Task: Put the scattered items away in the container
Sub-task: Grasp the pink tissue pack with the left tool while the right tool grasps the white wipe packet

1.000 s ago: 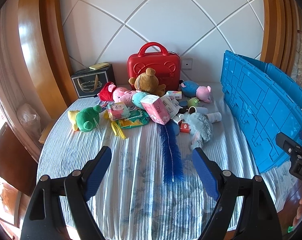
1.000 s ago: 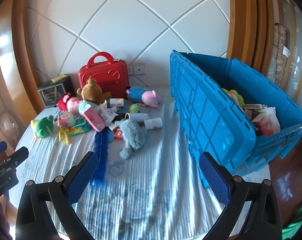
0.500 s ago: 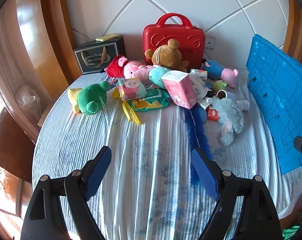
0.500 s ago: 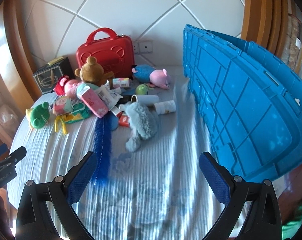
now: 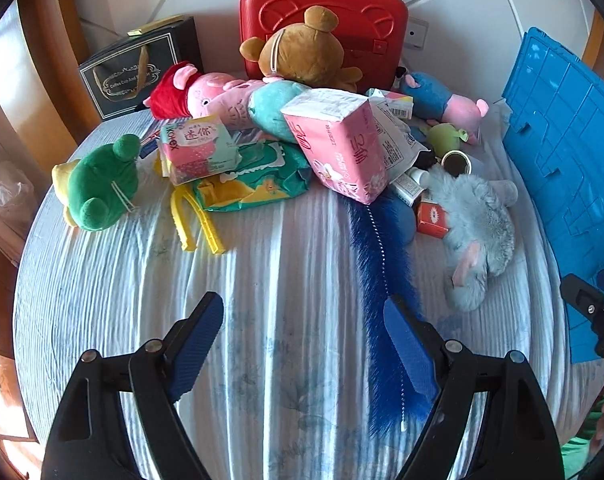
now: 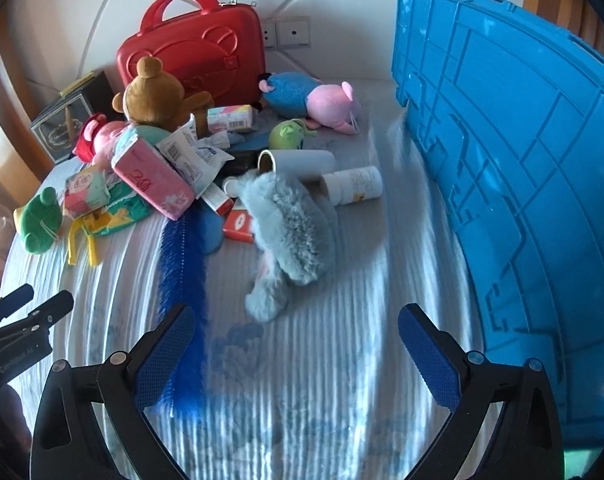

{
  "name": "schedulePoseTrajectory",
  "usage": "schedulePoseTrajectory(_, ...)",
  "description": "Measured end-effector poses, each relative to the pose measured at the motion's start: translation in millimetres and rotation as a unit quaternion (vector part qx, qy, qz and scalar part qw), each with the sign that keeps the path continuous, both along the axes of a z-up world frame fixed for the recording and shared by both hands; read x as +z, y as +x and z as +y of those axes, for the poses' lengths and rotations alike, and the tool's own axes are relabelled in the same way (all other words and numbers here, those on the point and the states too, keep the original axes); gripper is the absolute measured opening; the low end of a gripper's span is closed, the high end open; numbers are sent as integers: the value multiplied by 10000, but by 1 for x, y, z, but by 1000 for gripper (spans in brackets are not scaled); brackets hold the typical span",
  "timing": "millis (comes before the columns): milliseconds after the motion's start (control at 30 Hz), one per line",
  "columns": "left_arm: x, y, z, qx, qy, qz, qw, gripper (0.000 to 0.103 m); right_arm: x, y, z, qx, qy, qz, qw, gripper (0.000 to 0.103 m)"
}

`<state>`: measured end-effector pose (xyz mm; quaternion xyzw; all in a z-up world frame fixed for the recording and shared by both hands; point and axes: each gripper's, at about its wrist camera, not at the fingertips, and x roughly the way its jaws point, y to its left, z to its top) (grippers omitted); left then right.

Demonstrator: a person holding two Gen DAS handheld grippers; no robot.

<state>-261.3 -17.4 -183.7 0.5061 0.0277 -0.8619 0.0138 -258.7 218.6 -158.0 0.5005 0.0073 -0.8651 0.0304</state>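
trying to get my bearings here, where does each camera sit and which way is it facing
Left wrist: on the left gripper, jaws open, looking across the bed at the toy pile before the red case; the right gripper shows at right.
Right wrist: on the right gripper, jaws open, facing the grey plush beside the blue crate; the left gripper shows at left.
Shared: case, crate, plush, blue feather.

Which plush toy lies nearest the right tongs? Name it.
The grey furry plush, lying just ahead of the right tongs; the bear, pigs and frog sit farther back.

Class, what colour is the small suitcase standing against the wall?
Red, with a bear face moulded in: suitcase, clearest in the left wrist view.
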Motion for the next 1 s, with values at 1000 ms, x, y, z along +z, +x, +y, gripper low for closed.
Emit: schedulePoseTrajectory(1000,-66,-111,-39,316,17,-730,9968,83,-55,-141,-69,1085,-280,-547,9922,78)
